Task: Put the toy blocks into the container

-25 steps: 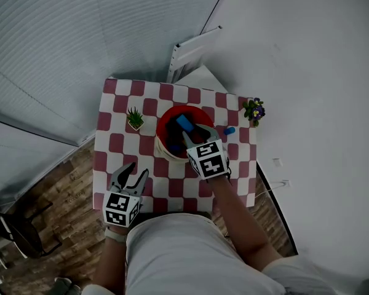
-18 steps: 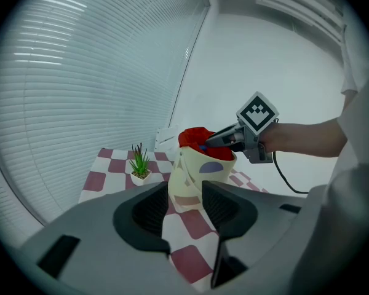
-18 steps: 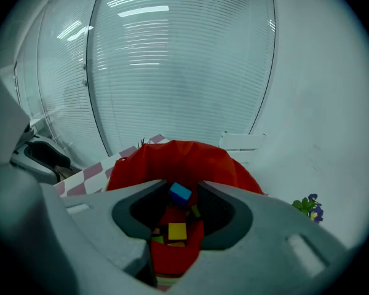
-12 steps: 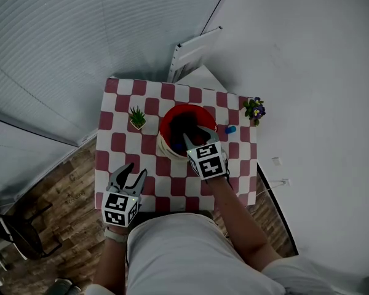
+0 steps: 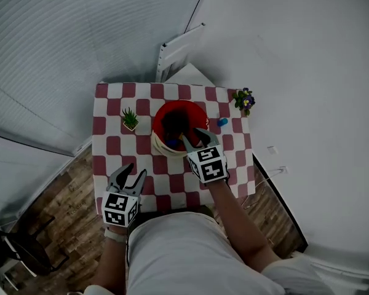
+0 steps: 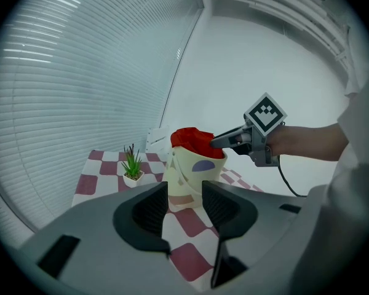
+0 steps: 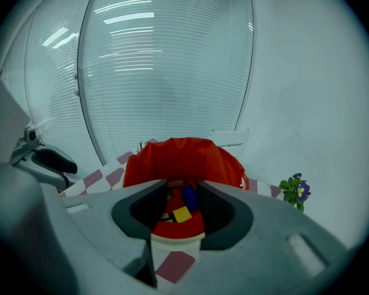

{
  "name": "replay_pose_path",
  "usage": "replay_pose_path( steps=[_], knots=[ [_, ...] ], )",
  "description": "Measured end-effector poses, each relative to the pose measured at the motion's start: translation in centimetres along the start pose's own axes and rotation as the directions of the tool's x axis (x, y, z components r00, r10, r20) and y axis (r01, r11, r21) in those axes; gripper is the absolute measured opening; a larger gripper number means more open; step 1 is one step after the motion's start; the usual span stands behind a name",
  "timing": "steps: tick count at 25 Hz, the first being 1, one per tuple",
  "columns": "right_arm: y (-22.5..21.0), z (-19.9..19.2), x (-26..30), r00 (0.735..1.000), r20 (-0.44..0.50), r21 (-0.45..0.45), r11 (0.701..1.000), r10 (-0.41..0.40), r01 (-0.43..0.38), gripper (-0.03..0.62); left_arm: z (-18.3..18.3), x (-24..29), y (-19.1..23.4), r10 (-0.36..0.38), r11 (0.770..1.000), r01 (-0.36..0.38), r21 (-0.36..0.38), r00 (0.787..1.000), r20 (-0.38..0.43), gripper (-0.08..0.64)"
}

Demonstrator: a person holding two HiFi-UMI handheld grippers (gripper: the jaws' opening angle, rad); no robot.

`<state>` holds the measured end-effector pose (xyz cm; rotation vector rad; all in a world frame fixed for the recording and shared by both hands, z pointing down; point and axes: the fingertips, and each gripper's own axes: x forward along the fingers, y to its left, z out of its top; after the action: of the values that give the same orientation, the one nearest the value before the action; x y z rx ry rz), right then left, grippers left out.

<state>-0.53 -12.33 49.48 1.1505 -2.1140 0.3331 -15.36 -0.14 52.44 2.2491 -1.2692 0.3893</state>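
The person stands at the checkered table (image 5: 111, 146) with the right gripper (image 5: 195, 137) poised over the near rim of the red-lined container (image 5: 162, 147), its jaws spread and nothing between them. Down inside the container lie a yellow block (image 7: 182, 214) and a dark blue block (image 7: 189, 196) among others. One small blue block (image 5: 222, 122) sits on the table just right of the container, near a flowering plant (image 5: 243, 99). The left gripper (image 5: 136, 172) hangs at the table's near-left edge, jaws apart and empty, well apart from a small green plant (image 5: 130, 118).
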Motion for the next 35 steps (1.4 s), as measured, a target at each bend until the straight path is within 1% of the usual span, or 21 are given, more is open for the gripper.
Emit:
replay_pose_path(
  steps=[4,9,12,17,21,27,31,35],
  knots=[
    [-0.4,-0.5,-1.4,0.999,0.019,0.041,0.998,-0.044,0.043,0.144,-0.1,0.4,-0.4,-0.049,0.998,0.049,0.032,0.999,-0.011,0.169],
    [-1.3,-1.3,-3.9,0.995,0.064,0.107,0.991,-0.083,0.076,0.144,-0.4,1.0,-1.3,-0.094,0.993,0.096,0.071,0.995,-0.036,0.169],
    [-2.4,-2.3,-4.8,0.992,0.066,0.138,0.986,-0.105,0.095,0.144,-0.6,1.5,-2.0,-0.107,0.990,0.111,0.081,0.993,-0.052,0.169],
    [-4.7,-4.2,-5.4,0.991,0.066,0.172,0.980,-0.115,0.103,0.144,-0.9,2.6,-3.3,-0.103,0.990,0.110,0.092,0.992,-0.073,0.169],
    [-7.5,-6.2,-4.9,0.993,0.046,0.189,0.977,-0.105,0.094,0.144,-0.9,4.0,-4.6,-0.070,0.993,0.078,0.093,0.993,-0.091,0.169],
    [-11.8,-9.1,-3.6,0.997,0.023,0.195,0.979,-0.072,0.066,0.144,-0.6,5.8,-6.9,0.007,0.999,-0.003,0.049,0.996,-0.090,0.169],
    [-13.9,-10.9,-2.2,0.999,0.008,0.197,0.980,-0.040,0.038,0.144,-0.4,6.8,-8.0,0.058,0.998,-0.056,0.028,0.994,-0.096,0.169],
    [-16.1,-12.7,-0.9,0.999,-0.010,0.192,0.981,-0.030,0.031,0.144,-0.8,7.6,-9.0,0.103,0.995,-0.102,0.014,0.988,-0.115,0.169]
  ],
)
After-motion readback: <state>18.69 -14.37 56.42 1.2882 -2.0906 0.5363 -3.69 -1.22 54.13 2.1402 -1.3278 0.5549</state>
